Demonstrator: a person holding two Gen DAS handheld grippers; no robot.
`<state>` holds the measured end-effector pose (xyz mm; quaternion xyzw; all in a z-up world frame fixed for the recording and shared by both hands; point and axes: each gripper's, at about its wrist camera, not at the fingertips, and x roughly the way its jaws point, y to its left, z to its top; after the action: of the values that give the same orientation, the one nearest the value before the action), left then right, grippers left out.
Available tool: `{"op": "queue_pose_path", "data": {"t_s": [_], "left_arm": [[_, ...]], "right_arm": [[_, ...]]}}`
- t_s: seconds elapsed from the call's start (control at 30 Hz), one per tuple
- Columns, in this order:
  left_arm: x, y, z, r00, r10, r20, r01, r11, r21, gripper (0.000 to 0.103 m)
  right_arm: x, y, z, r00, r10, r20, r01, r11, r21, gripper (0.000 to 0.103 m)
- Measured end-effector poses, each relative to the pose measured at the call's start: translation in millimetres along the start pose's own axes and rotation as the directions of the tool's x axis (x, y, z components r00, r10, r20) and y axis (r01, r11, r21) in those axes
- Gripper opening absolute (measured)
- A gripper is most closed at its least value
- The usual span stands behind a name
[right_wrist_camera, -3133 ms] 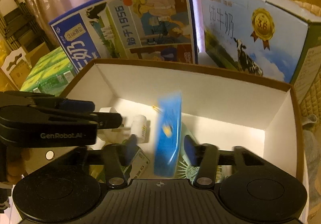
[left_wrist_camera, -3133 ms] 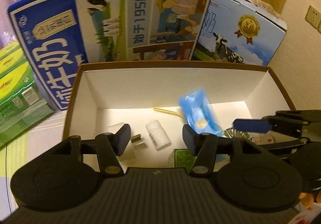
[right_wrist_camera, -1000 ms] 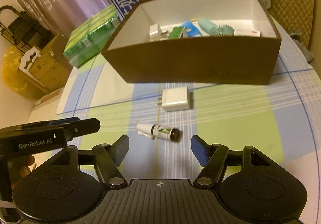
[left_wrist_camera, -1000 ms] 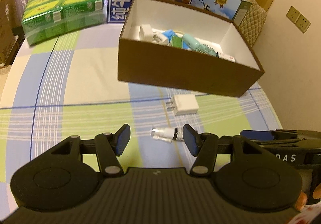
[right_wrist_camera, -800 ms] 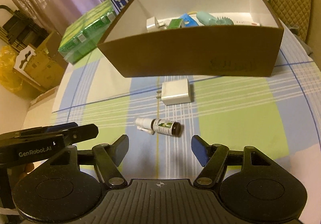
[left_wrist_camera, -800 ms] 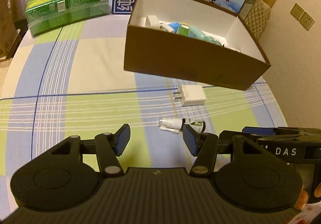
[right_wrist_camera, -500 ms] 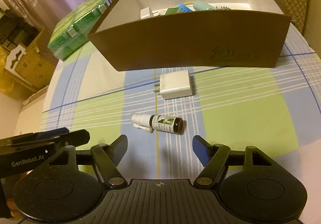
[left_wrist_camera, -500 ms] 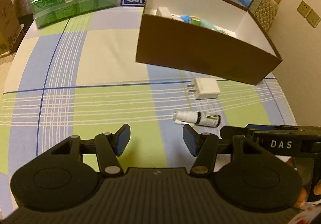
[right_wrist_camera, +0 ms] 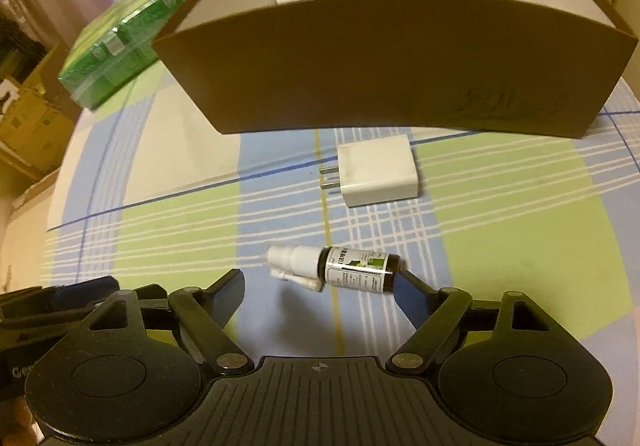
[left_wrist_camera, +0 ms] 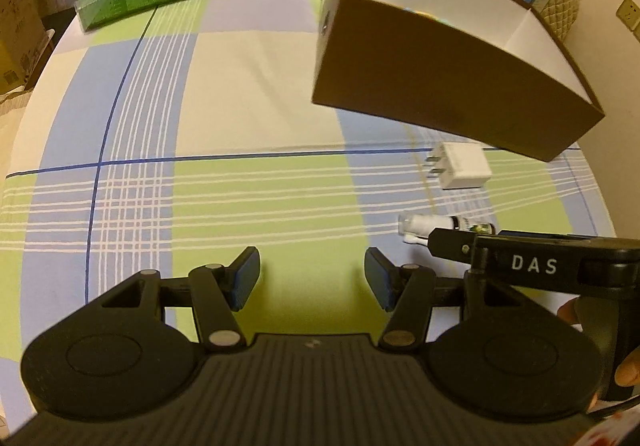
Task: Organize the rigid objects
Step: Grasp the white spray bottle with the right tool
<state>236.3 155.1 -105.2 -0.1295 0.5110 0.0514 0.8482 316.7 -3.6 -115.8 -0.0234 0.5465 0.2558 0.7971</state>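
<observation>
- The right gripper point(right_wrist_camera: 318, 286) is spread wide and empty; it sits low over the checked tablecloth point(right_wrist_camera: 500, 238), with the spray bottle point(right_wrist_camera: 336, 267) lying on its side just ahead of the fingertips and between their lines.
- The bottle's dark base end lies just beside the right-hand fingertip point(right_wrist_camera: 402, 288); the white nozzle end points toward the left-hand one. Contact cannot be confirmed.
- The left gripper point(left_wrist_camera: 312, 278) is also spread and holds nothing — it hovers over bare cloth, well apart from the bottle.
- A white charger plug point(right_wrist_camera: 376, 170) lies between the bottle and the brown cardboard box point(right_wrist_camera: 380, 74), near the box's front wall.
- Step in hand, as judged: approach to pick up the bottle for placement in the box.
- Next move calls for a short advance so the fingers bracket the bottle body, then closure — the round bottle may roll if struck off-centre.
</observation>
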Motion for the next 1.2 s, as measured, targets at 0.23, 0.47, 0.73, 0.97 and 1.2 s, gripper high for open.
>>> {"op": "queue_pose_path", "data": {"t_s": [0.23, 0.47, 0.73, 0.97, 1.2], "left_arm": [[18.4, 10.7, 5.7, 1.0, 0.015, -0.027, -0.015, 1.0, -0.001, 0.054], [26.4, 17.9, 9.1, 0.999, 0.013, -0.032, -0.013, 1.0, -0.015, 0.054], [28.9, 22.6, 8.7, 0.999, 0.015, -0.035, -0.016, 0.999, -0.032, 0.054], [27.9, 24.3, 4.2, 0.999, 0.016, -0.039, -0.018, 0.999, -0.046, 0.054], [26.0, 22.2, -0.9, 0.999, 0.016, -0.045, -0.019, 0.999, -0.05, 0.054]], "right_arm": [[21.0, 13.1, 2.2, 0.997, -0.072, -0.02, 0.072, 0.997, -0.022, 0.079], [30.5, 21.0, -0.8, 0.996, -0.09, -0.021, 0.087, 0.99, -0.109, 0.081], [28.3, 14.6, -9.9, 0.998, -0.068, -0.002, 0.065, 0.963, -0.263, 0.081], [13.7, 3.8, -8.0, 0.999, 0.027, 0.043, -0.004, 0.889, -0.458, 0.081], [12.4, 10.8, -12.5, 0.995, 0.1, 0.008, -0.072, 0.769, -0.635, 0.05]]}}
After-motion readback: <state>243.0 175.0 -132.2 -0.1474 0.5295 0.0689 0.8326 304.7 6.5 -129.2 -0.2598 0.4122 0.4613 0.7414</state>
